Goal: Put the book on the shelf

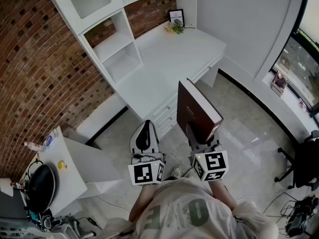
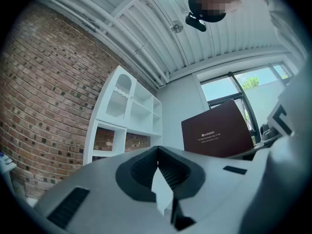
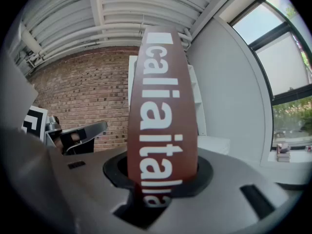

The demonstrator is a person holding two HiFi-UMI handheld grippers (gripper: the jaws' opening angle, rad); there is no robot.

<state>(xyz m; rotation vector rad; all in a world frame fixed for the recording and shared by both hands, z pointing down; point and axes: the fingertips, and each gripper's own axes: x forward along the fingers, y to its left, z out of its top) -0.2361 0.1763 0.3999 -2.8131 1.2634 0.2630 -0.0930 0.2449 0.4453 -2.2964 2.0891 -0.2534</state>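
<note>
Maroon hardback book (image 1: 198, 111) stands upright on its edge in the right gripper (image 1: 201, 136); its lower end is sunk between the jaws, which sit about half spread and clamp it from both sides; it hangs over the floor, just in front of the white desk (image 1: 149, 78) and apart from the white shelf unit (image 1: 117, 51) against the brick wall (image 1: 35, 73). Over to the left gripper (image 1: 145, 126), level with its partner; its jaws are pressed together with nothing between them.

Now the views; the right gripper view gives us the spine (image 3: 161, 106) dead centre, with big white letters running up out of the jaws; the left gripper view catches the front cover (image 2: 218, 130) instead, with a small line of white print, leaning just right of the shelf unit; only the head view shows the desk top, with a framed picture (image 1: 176, 16) and yellow flowers (image 1: 174, 28) at its far end, and drawers (image 1: 167, 114) below.

On to the cubbies; a slatted door (image 2: 118, 97) closes the top one; the open ones show white boards; the lowest show brick behind.
</note>
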